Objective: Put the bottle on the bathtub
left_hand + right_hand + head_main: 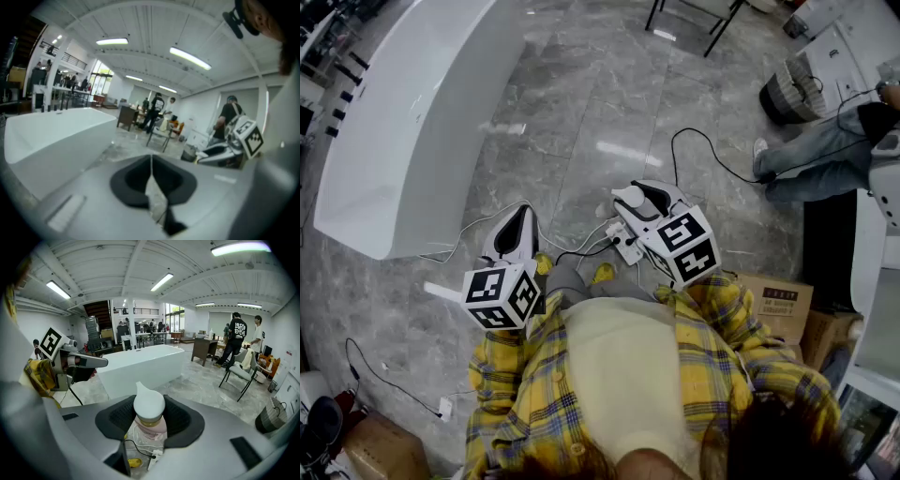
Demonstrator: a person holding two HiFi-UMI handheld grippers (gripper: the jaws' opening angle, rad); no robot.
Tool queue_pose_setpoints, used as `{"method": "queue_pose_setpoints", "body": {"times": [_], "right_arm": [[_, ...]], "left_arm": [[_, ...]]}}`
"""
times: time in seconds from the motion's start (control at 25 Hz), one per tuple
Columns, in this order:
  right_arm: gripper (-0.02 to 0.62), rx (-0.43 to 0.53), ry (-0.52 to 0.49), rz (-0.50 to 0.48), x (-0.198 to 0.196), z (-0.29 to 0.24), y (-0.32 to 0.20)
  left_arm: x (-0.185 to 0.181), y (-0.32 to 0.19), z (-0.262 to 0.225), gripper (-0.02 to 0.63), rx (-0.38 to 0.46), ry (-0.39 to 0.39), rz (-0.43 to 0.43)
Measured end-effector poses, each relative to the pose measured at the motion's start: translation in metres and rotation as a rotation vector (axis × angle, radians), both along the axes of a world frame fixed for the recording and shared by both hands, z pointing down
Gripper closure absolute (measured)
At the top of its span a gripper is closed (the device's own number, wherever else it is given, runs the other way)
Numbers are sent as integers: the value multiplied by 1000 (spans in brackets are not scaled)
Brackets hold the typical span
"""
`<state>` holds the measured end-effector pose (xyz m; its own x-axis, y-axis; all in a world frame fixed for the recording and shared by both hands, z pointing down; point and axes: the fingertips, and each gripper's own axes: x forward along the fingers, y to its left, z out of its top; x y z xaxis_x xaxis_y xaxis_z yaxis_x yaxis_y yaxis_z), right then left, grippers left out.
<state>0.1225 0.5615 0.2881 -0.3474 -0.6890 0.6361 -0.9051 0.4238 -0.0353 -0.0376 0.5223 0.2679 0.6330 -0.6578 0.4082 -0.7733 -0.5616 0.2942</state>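
The right gripper (150, 420) is clasping the white-capped pink bottle (149, 406) between its jaws, holding it well apart from the bathtub (412, 122), while the left gripper (151, 180) is hanging closed and empty nearer the bathtub, so I'm judging pickup done, placing not yet.

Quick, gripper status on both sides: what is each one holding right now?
Left gripper: closed, nothing between its jaws.
Right gripper: closed on the bottle.
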Motion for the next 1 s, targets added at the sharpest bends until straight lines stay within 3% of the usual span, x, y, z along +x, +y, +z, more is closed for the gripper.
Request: {"method": "queue_pose_setpoints", "body": {"times": [0.6, 1.0], "right_arm": [[422, -1, -29, -2, 8, 4, 5], [422, -9, -34, -13, 18, 8, 11]], "left_arm": [[-9, 5, 5, 597, -3, -11, -58], [9, 10, 7, 597, -9, -22, -50]]}}
